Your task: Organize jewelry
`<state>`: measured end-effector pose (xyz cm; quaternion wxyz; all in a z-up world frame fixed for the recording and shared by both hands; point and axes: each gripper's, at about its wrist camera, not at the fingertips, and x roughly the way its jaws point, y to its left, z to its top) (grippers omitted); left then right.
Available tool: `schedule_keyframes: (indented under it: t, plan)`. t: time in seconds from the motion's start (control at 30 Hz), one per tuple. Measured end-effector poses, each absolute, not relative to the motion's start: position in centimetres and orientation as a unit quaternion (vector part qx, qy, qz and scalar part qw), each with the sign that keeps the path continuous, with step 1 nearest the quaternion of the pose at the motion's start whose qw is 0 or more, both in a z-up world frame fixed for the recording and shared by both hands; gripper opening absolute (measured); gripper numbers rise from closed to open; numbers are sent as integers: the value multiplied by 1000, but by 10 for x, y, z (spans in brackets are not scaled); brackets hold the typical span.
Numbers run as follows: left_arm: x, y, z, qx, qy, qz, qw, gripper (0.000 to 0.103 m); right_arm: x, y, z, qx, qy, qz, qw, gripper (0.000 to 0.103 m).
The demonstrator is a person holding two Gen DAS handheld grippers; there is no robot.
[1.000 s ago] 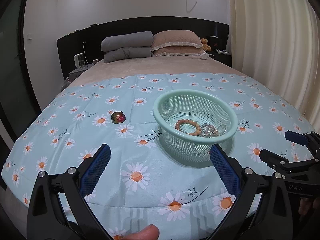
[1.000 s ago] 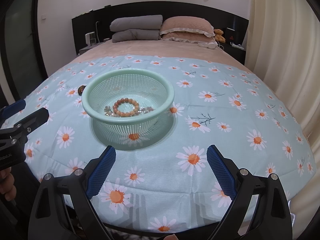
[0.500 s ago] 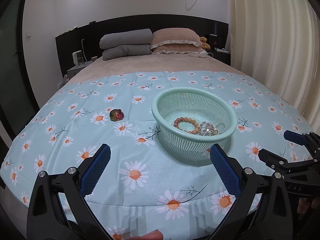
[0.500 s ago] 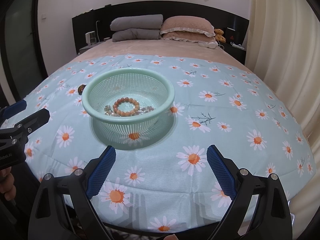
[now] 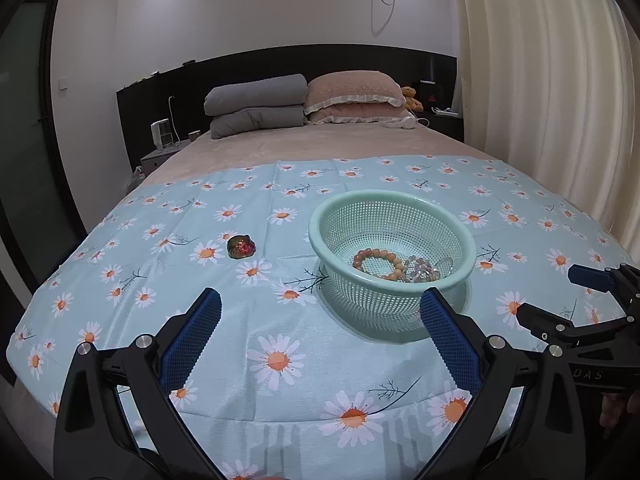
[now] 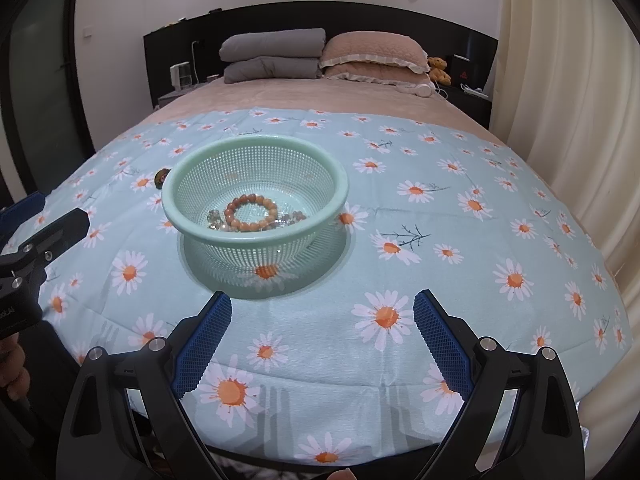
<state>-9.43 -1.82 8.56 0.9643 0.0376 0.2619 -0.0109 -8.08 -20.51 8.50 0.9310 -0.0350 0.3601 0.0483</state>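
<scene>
A mint green mesh basket stands on the daisy-print cloth. Inside lie an orange-brown bead bracelet and a clear crystal bead strand. A small dark red-green jewel piece lies on the cloth left of the basket; in the right wrist view it peeks out behind the basket's left rim. My left gripper is open and empty, near the bed's front edge. My right gripper is open and empty, in front of the basket.
The daisy cloth covers the foot of a bed. Grey and pink pillows lie at the headboard. A curtain hangs at the right. A nightstand stands at the far left.
The left gripper has tilted or drawn back slightly, so the basket and jewel piece sit a little lower in its view. The right gripper has hardly moved.
</scene>
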Motion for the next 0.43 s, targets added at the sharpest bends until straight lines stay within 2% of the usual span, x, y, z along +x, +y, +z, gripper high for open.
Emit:
schedule_keyframes:
  t: [0.43]
  plan:
    - [-91, -14, 81, 23, 278, -25, 960, 97, -80, -205, 82, -35, 363, 50, 930, 88]
